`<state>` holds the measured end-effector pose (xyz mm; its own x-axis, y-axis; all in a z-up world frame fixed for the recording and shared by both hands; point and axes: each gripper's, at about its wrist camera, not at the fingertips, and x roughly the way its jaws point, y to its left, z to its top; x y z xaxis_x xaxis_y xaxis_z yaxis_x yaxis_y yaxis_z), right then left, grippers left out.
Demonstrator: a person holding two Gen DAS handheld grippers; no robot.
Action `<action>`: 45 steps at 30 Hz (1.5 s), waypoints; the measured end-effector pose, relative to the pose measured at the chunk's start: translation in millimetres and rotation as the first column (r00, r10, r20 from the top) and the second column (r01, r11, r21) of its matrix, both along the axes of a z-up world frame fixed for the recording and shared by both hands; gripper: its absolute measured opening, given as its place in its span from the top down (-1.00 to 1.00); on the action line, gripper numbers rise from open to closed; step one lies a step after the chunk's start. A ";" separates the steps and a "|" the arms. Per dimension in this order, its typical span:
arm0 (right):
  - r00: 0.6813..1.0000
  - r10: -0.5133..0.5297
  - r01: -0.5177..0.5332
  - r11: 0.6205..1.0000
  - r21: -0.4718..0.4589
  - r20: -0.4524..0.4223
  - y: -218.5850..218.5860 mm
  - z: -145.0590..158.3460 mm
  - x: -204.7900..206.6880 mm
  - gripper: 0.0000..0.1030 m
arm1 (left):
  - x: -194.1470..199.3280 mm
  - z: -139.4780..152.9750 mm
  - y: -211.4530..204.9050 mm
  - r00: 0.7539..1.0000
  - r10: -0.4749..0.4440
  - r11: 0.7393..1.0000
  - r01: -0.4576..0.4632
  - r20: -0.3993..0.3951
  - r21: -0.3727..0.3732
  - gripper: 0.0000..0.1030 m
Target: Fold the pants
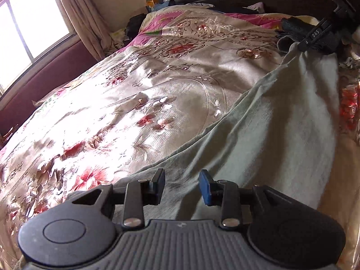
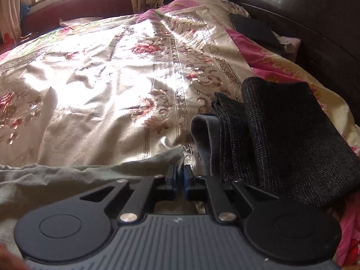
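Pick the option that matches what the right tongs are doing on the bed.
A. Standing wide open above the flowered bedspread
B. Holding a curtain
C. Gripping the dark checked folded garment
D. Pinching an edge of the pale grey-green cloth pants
D: in the right wrist view the right tongs have their pads closed on a raised edge of the pale grey-green cloth pants, while the dark checked folded garment lies untouched beside them.

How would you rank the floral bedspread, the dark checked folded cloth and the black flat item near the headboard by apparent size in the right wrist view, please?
1. Floral bedspread.
2. Dark checked folded cloth.
3. Black flat item; farther away, so true size unsure.
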<state>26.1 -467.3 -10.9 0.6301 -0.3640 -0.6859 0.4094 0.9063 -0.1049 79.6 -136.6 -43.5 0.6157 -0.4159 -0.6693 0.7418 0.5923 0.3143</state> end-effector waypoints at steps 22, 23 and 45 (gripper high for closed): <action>0.693 0.682 -0.697 0.717 0.027 -0.233 174.8 -36.9 103.0 1.00 | 45.8 3.7 24.7 0.996 0.022 1.000 -0.021 0.081 -0.016 0.12; 0.712 0.663 -0.677 0.736 0.024 -0.232 171.6 -37.2 106.6 1.00 | 41.3 6.4 26.2 0.995 0.020 0.999 -0.017 0.094 -0.038 0.12; 0.848 0.515 -0.516 0.856 0.024 -0.127 154.2 -34.1 88.9 0.92 | 32.7 -12.4 7.3 0.997 0.077 0.997 -0.078 0.025 0.021 0.10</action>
